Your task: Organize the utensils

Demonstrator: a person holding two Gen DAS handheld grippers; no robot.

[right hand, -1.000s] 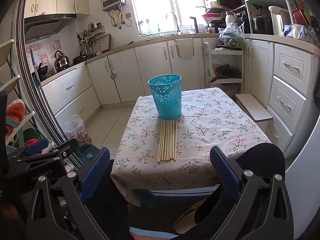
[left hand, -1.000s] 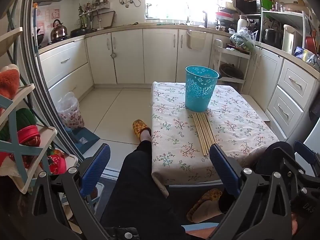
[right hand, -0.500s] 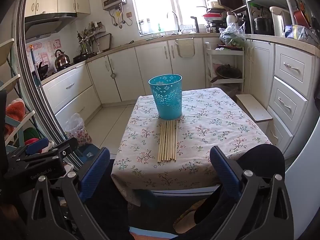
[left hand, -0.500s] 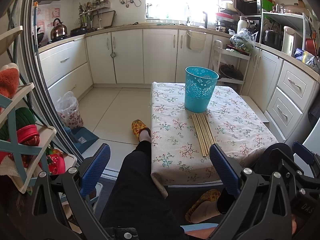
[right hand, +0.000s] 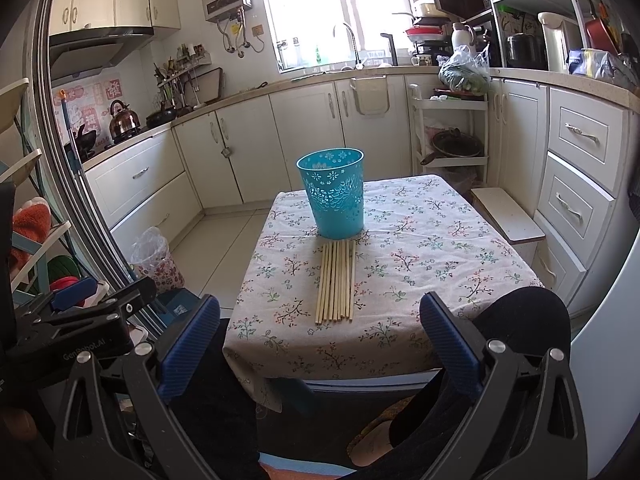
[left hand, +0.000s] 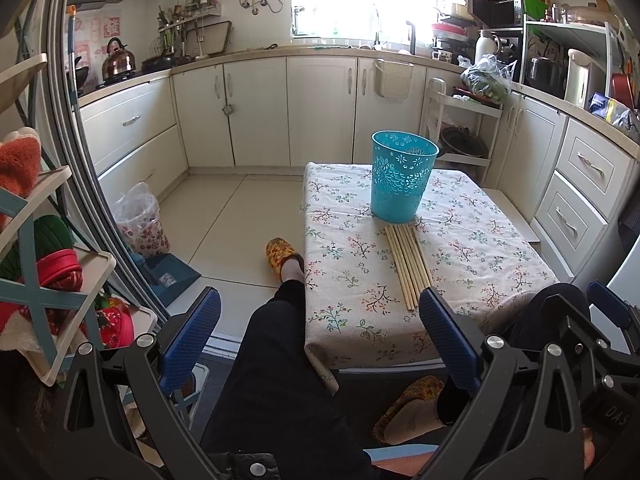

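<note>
A row of several wooden chopsticks lies flat on the floral tablecloth, just in front of an upright, empty-looking teal perforated cup. Both also show in the left wrist view, chopsticks and cup. My left gripper is open and empty, held low over the person's lap, left of the table's near corner. My right gripper is open and empty, held before the table's near edge, centred on the chopsticks. The left gripper's body shows at the right wrist view's lower left.
The small table stands in a kitchen with white cabinets behind and drawers at the right. A shelf rack with cloths is close at the left. A bagged bin sits on the floor. The person's legs and slippers lie below.
Both views have edged slightly closer and lower toward the table. Both grippers stay open and empty; the chopsticks and cup have not moved.
</note>
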